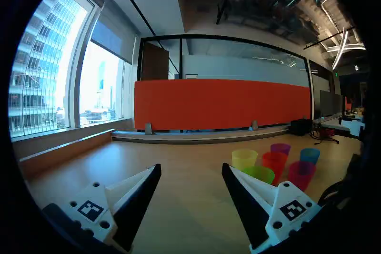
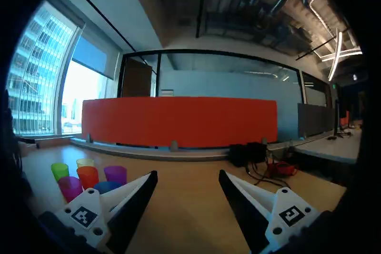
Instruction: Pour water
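In the left gripper view, the left gripper [image 1: 190, 166] has its fingers spread wide with nothing between them but bare wooden table [image 1: 190, 211]. The cups [image 1: 274, 162] stand ahead and off to the right of its right-hand finger, well clear of the gap. From left to right they are a yellow cup [image 1: 244, 158], a green cup [image 1: 259, 174], an orange cup [image 1: 275, 161], a purple cup [image 1: 280, 148], a pink cup [image 1: 301, 172] and a blue cup [image 1: 310, 155].

In the right gripper view the same cluster sits to the left of the left-hand finger, with the blue cup [image 2: 107, 187] partly behind that finger's tip. The right gripper [image 2: 187, 173] is also wide open and holds nothing. Off to the right of its fingers, a tangle of cables [image 2: 266, 166] lies on the table.

So the cups lie between the two grippers, and each would have to swing inward to reach one. The right one looks slightly nearer, though that is a guess.

All six cups stand upright with their mouths up, packed close together and some perhaps touching. They are translucent, but I cannot tell whether any of them holds water.
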Available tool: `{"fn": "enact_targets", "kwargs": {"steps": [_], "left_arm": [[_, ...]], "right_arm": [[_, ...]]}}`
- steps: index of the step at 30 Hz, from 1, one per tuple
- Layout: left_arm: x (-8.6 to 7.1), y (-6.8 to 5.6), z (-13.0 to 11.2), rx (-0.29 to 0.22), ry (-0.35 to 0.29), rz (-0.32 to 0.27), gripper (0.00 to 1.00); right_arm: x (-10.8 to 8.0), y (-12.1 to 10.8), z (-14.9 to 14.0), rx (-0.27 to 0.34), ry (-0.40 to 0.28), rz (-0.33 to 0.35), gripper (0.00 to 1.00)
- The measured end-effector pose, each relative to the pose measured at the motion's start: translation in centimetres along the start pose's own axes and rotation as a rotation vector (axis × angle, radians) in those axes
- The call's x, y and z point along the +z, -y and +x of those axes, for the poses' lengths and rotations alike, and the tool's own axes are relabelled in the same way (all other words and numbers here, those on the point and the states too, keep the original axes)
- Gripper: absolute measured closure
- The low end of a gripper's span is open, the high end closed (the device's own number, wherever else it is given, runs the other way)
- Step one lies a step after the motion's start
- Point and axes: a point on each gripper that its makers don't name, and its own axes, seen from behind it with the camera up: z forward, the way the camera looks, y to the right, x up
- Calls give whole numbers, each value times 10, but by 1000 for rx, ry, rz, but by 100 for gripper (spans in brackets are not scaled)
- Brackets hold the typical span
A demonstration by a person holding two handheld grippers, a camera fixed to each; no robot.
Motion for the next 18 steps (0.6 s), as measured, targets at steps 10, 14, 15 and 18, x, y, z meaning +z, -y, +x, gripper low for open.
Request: {"fn": "enact_targets", "kwargs": {"steps": [10,14,15,18], "left_arm": [[0,0,0,0,0,0,6],[0,0,0,0,0,0,6],[0,0,0,0,0,0,6],[0,1,0,0,0,0,5]], "right_arm": [[3,-10,-15,24,24,-10,0],[4,-11,-23,20,46,-10,0],[4,-11,-24,19,51,-10,0],[5,-10,-25,12,59,-11,1]]}}
